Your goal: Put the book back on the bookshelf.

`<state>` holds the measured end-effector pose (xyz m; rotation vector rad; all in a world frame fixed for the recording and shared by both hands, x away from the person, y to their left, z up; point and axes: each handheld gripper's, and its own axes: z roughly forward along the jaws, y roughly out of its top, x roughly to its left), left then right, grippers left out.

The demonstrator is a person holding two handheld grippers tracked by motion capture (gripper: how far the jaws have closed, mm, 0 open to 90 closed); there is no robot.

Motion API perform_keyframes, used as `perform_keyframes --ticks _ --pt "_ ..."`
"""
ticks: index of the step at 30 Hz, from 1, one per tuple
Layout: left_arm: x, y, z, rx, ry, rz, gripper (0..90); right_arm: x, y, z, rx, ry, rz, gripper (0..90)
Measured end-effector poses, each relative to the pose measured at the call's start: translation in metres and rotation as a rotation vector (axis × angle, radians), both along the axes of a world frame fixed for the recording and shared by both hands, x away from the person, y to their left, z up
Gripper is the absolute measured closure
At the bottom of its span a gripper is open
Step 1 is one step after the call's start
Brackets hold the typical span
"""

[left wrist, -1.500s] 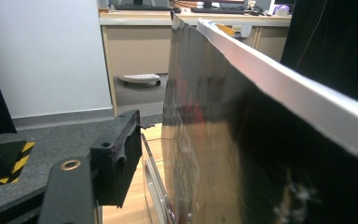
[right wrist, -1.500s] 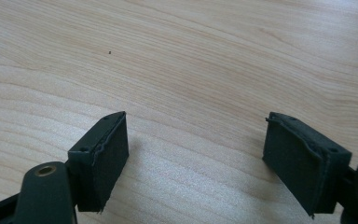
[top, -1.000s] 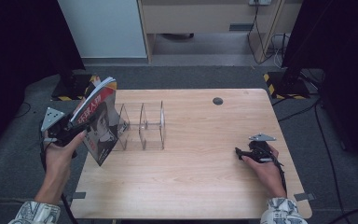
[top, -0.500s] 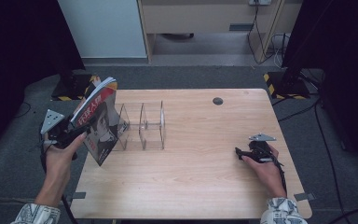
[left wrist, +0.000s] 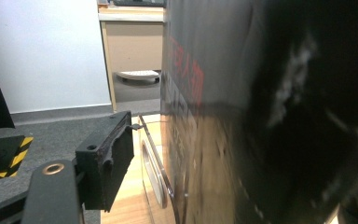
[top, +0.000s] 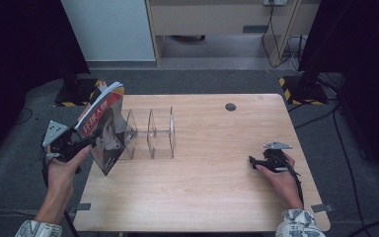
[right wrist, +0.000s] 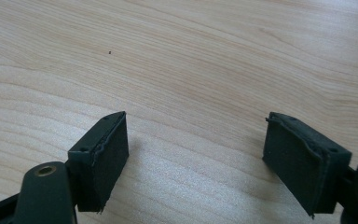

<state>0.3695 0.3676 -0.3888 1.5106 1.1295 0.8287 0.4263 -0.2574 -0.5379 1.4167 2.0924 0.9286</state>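
You have the magazine [top: 103, 129] up off the counter [top: 212, 187] in your left gripper [top: 74, 143], tilted with its top leaning away from you and to the right, its lower corner hanging just over the counter's left edge. In the left gripper view the dark glossy cover [left wrist: 242, 116] runs right across the frame, and only one jaw stands clear beside it; the other is behind the cover, so the jaws look clamped on the magazine's lower part.

I'd call this the carry-in step: the magazine is lifted and lined up beside the clear rack [top: 150, 133], not yet seated. The rack stands just right of the magazine, its transparent dividers upright, and every slot between them looks bare. The magazine's edge sits at or just before the nearest divider; whether it touches, I can't tell.

Next move, as I read it: bring the magazine upright so its bottom edge runs parallel with the dividers, slide it over the first slot, and lower it straight. The rack is light and clear, so a skewed entry could push it along.

Your right gripper [top: 265, 162] rests low on the counter well to the right, jaws spread wide with nothing between them, free to steady the rack if it slides.
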Motion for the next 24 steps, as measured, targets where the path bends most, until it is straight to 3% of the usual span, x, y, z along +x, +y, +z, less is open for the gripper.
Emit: perform_keyframes --ticks 24 --pt "-0.018 0.004 -0.023 0.013 0.025 -0.012 20.9 0.0 0.0 0.0 -0.001 -0.001 -0.001 22.2"
